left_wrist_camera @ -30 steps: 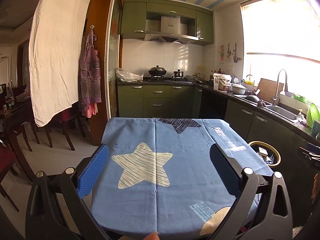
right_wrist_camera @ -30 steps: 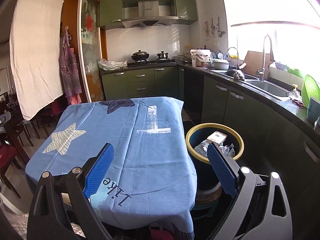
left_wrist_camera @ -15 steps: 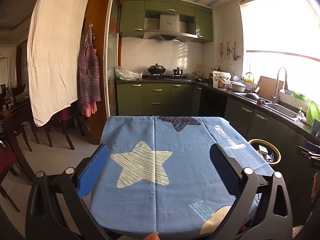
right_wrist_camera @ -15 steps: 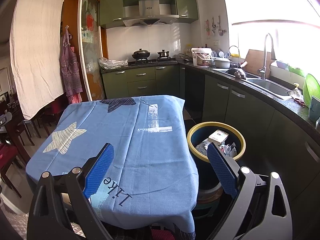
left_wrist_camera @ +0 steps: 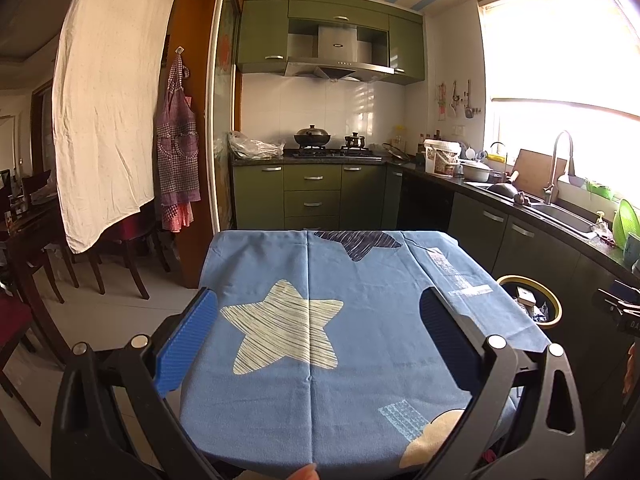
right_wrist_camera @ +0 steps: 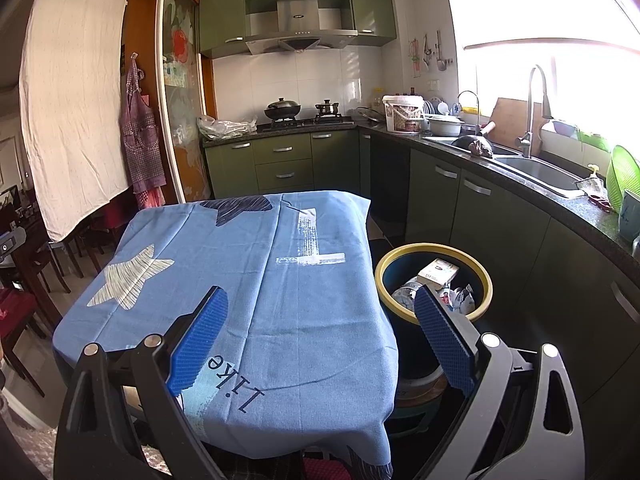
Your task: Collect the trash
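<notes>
A dark bin with a yellow rim (right_wrist_camera: 436, 280) stands on the floor right of the table; it holds a small carton (right_wrist_camera: 438, 271) and crumpled wrappers. It also shows in the left wrist view (left_wrist_camera: 530, 304). The table (left_wrist_camera: 320, 320) carries a blue cloth with star prints and no loose trash that I can see. My left gripper (left_wrist_camera: 318, 340) is open and empty above the table's near edge. My right gripper (right_wrist_camera: 320, 340) is open and empty above the table's near right corner, its right finger in front of the bin.
Green kitchen cabinets and a dark counter with a sink (right_wrist_camera: 536, 170) run along the right wall. A stove with pots (right_wrist_camera: 304, 114) is at the back. Dark wooden chairs (left_wrist_camera: 24, 240) stand left of the table. An apron (left_wrist_camera: 178, 160) and a white sheet hang on the left.
Both views have drawn back and tilted slightly. Both grippers stay open and empty.
</notes>
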A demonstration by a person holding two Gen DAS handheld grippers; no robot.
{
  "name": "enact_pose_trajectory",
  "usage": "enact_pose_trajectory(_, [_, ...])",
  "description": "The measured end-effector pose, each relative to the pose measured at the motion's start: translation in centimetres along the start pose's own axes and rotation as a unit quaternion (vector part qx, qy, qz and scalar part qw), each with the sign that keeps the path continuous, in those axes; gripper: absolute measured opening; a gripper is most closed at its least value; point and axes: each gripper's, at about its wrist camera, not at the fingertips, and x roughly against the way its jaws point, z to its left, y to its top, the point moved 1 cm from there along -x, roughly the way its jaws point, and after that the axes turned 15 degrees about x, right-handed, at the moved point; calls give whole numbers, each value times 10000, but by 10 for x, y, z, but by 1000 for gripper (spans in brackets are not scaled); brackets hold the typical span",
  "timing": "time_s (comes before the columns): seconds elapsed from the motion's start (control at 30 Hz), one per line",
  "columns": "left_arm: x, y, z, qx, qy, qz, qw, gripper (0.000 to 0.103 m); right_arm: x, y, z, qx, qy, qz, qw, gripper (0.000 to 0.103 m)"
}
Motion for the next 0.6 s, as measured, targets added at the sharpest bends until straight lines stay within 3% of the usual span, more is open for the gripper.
enact_pose_trajectory(0.6, [-3,-3,1,-20,-39,89,10000,96,-4,-2,2,-23,32,44,10000,93])
